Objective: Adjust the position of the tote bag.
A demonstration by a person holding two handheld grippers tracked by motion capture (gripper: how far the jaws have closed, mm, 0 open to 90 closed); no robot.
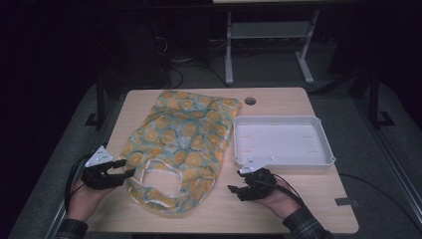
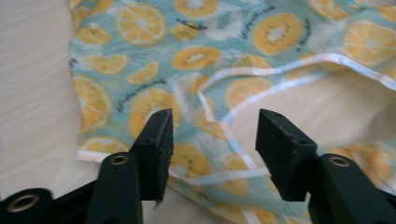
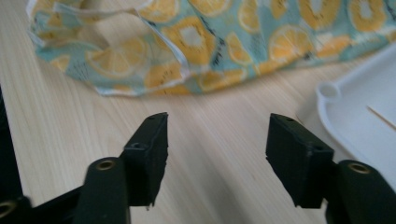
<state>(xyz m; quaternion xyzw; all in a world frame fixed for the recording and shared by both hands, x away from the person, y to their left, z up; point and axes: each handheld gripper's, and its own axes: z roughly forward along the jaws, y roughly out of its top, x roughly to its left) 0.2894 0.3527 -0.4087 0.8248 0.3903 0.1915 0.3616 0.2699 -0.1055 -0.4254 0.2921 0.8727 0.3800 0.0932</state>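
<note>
Floppy lemon-print fabric bag (image 1: 181, 149) lay flat on pale wooden table (image 1: 278, 209), left gripper (image 1: 127, 168) gaped at its edge, right gripper (image 1: 233, 190) gaped over bare wood, both empty-jawed

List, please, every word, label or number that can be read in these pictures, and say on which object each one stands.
No text can be read for certain.
Bag: short lines of dark script printed beside the orange slices, too small and blurred to read.
Tray: white, with no lettering that I can see.
Table: bare wood, with no label or number.
Left gripper and right gripper: black jaws without markings.
</note>
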